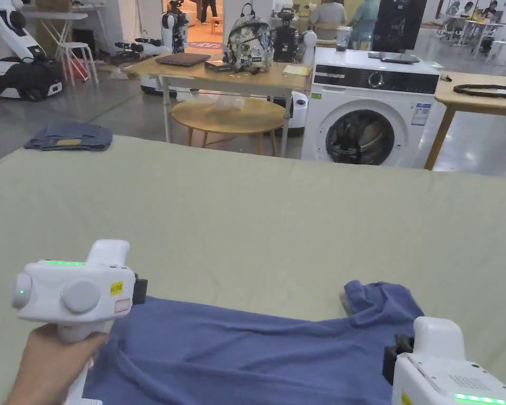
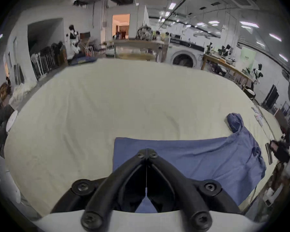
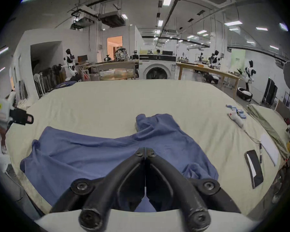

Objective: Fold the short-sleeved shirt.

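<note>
One blue shirt lies spread and rumpled at the near edge of the table. My two grippers hang above it, left and right, each with its fingers pressed together on nothing.

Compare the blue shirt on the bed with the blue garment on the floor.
The blue shirt lies spread and rumpled on the cream bedsheet, one sleeve bunched; the folded garment sits in a compact stack on the floor. The shirt is a brighter blue, the garment a greyer blue. Neither is held by a gripper.
</note>
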Demonstrator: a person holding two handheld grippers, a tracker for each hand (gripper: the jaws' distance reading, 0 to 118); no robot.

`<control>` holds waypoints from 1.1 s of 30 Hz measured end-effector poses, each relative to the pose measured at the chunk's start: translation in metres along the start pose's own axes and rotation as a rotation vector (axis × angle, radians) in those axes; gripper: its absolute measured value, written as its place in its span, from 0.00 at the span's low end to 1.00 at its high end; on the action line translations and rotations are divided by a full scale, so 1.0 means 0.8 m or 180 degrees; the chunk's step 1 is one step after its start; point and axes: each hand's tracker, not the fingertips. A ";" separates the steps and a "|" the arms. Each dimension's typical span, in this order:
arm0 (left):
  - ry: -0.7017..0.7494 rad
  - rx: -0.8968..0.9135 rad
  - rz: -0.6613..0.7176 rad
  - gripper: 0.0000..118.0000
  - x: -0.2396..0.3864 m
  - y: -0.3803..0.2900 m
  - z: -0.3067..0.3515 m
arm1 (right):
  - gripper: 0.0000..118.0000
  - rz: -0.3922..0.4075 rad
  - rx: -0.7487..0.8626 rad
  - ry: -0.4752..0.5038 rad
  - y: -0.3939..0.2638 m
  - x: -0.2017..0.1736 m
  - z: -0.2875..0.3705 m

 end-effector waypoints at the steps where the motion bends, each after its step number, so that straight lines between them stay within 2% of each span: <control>1: 0.0007 -0.0089 0.0000 0.00 -0.008 0.013 -0.016 | 0.00 -0.0003 -0.0022 -0.0004 0.000 0.000 0.000; 5: -0.0072 -0.0585 -0.0029 0.00 -0.035 0.055 -0.077 | 0.00 0.0004 -0.0117 -0.0021 -0.006 0.004 -0.013; 7: -0.0128 -0.0835 0.0053 0.14 -0.030 0.061 -0.089 | 0.00 -0.0002 -0.0171 -0.0030 -0.008 0.009 -0.019; 10: -0.0027 -0.1080 0.0120 0.47 -0.034 0.069 -0.115 | 0.00 -0.0010 -0.0233 -0.0067 -0.013 0.017 -0.024; 11: 0.0014 -0.1133 0.0131 0.51 -0.035 0.069 -0.123 | 0.00 -0.0005 -0.0253 -0.0088 -0.013 0.020 -0.025; 16: 0.0197 -0.1652 0.0206 0.51 -0.034 0.054 -0.153 | 0.00 -0.0009 -0.0328 -0.0163 -0.019 0.034 -0.027; 19: 0.0194 -0.1541 0.0075 0.51 -0.026 0.051 -0.150 | 0.00 -0.0015 -0.0375 -0.0197 -0.021 0.039 -0.028; 25: 0.0218 -0.1454 -0.0101 0.44 -0.024 0.058 -0.145 | 0.00 -0.0037 -0.0441 -0.0202 -0.025 0.040 -0.033; 29: 0.0201 -0.1382 -0.0102 0.29 -0.033 0.061 -0.143 | 0.00 -0.0020 -0.0458 -0.0183 -0.027 0.036 -0.032; 33: 0.0185 -0.1265 -0.0035 0.00 -0.043 0.062 -0.142 | 0.00 -0.0024 -0.0477 -0.0166 -0.028 0.035 -0.033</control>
